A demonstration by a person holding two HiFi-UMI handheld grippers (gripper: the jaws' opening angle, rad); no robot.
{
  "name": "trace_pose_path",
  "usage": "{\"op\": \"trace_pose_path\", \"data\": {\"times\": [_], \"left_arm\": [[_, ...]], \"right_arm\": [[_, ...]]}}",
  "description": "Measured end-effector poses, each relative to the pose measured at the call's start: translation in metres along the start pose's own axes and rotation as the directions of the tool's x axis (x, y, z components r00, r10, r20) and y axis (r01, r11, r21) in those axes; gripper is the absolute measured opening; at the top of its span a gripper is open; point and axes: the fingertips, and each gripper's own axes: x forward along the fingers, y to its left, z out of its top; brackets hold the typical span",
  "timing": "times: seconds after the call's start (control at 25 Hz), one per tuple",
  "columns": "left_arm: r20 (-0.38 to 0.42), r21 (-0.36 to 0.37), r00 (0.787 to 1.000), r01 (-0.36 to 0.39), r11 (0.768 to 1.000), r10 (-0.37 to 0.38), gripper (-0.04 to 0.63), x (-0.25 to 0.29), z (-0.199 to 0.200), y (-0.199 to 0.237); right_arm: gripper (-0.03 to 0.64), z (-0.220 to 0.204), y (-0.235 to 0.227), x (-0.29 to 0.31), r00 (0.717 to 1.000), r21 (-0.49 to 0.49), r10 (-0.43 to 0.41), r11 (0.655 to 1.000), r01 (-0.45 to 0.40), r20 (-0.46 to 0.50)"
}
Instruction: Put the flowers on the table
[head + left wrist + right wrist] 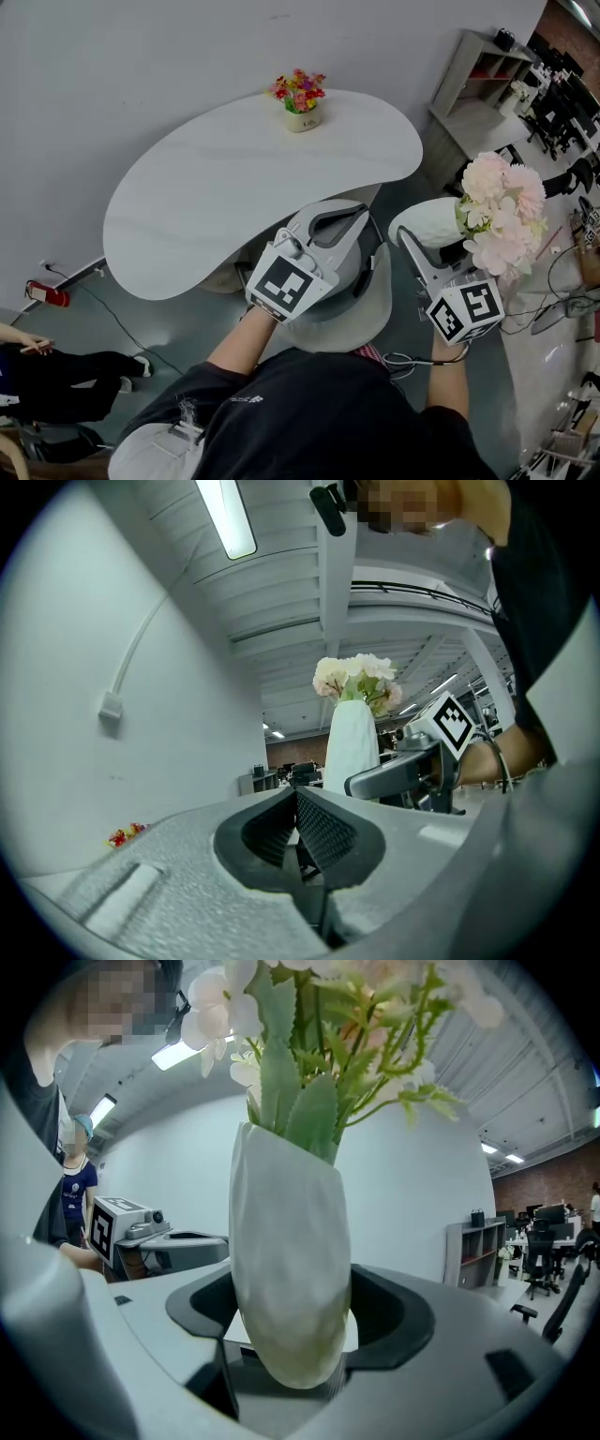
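Pale pink flowers (502, 211) stand in a white vase (433, 220), and my right gripper (422, 236) is shut on it, held in the air to the right of the white curved table (216, 187). In the right gripper view the vase (291, 1269) fills the gap between the jaws of the right gripper (291, 1340), with the flowers (328, 1026) above. My left gripper (352, 214) is shut and holds nothing, beside the table's near edge. In the left gripper view its pads meet at the left gripper's tip (298, 799), and the vase (352, 747) shows beyond it.
A small pot of red and yellow flowers (300, 101) sits at the table's far edge by the wall. A grey shelf unit (487, 66) and office chairs (562, 103) stand at the right. A seated person's legs (56, 375) are at the lower left.
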Motion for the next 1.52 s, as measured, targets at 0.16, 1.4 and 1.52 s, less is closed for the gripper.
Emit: {"op": "trace_pose_path", "data": {"times": [0.16,1.4,1.52], "left_arm": [[-0.004,0.012,1.000,-0.025,1.000,0.025,0.004,-0.004,-0.001,0.001],[-0.079,0.011,0.979,-0.190,0.982,0.190,0.004,0.077,-0.030,0.113],[-0.086,0.016,0.976,-0.198,0.980,0.199,0.004,0.078,-0.032,0.115]], "right_arm": [[0.360,0.001,0.003,0.003,0.999,-0.012,0.033,0.999,-0.033,0.008],[0.360,0.015,-0.066,0.147,0.974,-0.016,0.220,0.975,-0.221,-0.044],[0.360,0.015,-0.068,0.151,0.974,-0.020,0.224,0.974,-0.225,-0.044]]}}
